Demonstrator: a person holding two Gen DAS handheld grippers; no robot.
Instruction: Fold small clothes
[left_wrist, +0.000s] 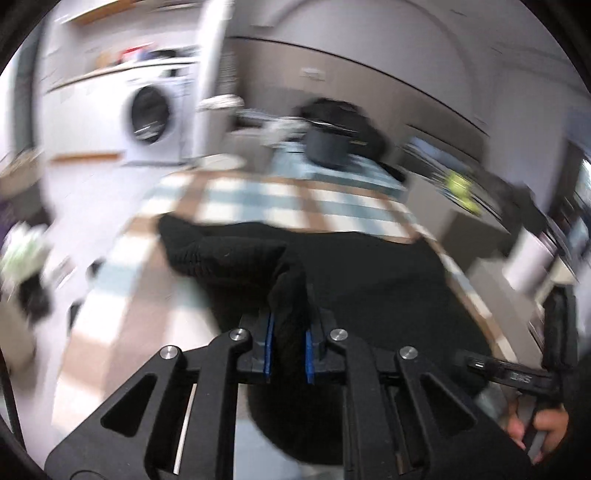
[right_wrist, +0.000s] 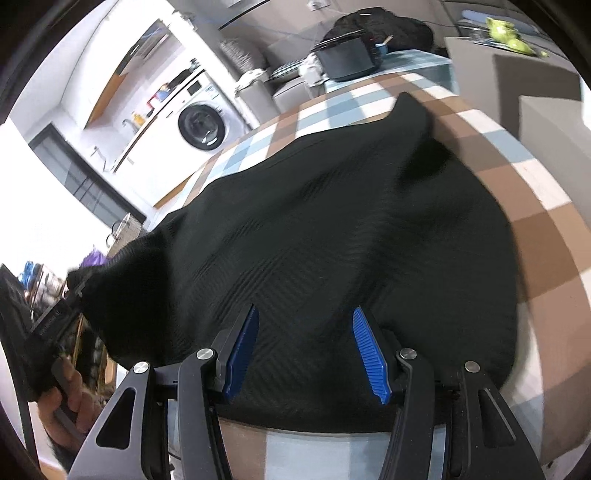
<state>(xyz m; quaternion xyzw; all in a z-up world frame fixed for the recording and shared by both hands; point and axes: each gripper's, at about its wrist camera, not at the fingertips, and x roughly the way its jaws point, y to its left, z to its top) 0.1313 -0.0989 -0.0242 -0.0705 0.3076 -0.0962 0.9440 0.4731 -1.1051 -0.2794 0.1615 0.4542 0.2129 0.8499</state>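
The left claw (left_wrist: 289, 345) has its 2 blue ribbed pads clamped on a bunched fold of the black garment (left_wrist: 369, 280), lifting that edge off the tabletop (left_wrist: 122, 295). The right claw (right_wrist: 303, 350) stands about half spread over the same cloth, its pads clear of the fabric with nothing pinched between them. The garment is a matte black knit with a fine chevron weave, rumpled into soft ridges and spread across the checked tablecloth (right_wrist: 535, 236) of brown, pale blue and white squares. At the far end of the tabletop sit a dark lidded pot (right_wrist: 345, 55) and a black bag (right_wrist: 391, 26). A white washing machine (right_wrist: 201, 123) stands beyond. A hand (right_wrist: 62, 398) grips the left claw's handle at the lower left of the right wrist view.
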